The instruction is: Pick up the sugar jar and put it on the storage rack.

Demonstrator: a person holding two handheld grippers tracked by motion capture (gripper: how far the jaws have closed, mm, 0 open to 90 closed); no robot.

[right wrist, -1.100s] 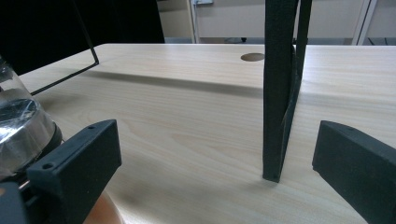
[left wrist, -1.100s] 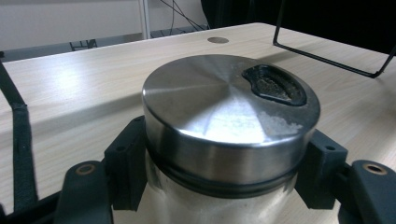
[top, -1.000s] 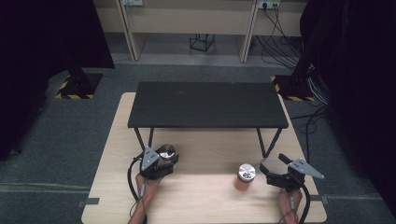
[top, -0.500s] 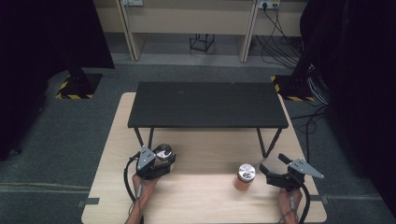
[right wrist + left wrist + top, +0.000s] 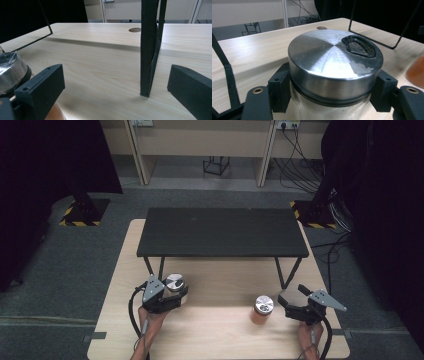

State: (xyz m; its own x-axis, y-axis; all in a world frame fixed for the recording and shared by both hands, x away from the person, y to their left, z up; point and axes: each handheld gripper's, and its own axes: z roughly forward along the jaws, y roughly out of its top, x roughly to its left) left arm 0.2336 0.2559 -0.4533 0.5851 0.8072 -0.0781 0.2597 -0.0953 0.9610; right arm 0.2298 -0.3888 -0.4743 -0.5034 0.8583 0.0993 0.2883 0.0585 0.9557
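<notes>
A glass jar with a brushed metal lid [image 5: 334, 57] sits between the two black jaws of my left gripper [image 5: 332, 97], which is shut on it just under the lid. The lid has a dark pouring hole near its rim. From above, this jar [image 5: 174, 281] and the left gripper [image 5: 167, 292] are at the table's left front. A second jar [image 5: 262, 309], with orange contents and a metal lid, stands at the right front. My right gripper [image 5: 292, 302] is just right of it, open, with nothing between its jaws [image 5: 116, 85].
A low black shelf [image 5: 222, 232] on thin wire legs spans the far half of the light wooden table [image 5: 220, 335]. One of its legs [image 5: 150, 47] stands ahead of the right gripper. The orange jar [image 5: 415, 72] is off to the right of the left gripper.
The left gripper, with the jar in it, has shifted slightly to the left and up. The right gripper and the orange jar have stayed where they were.
</notes>
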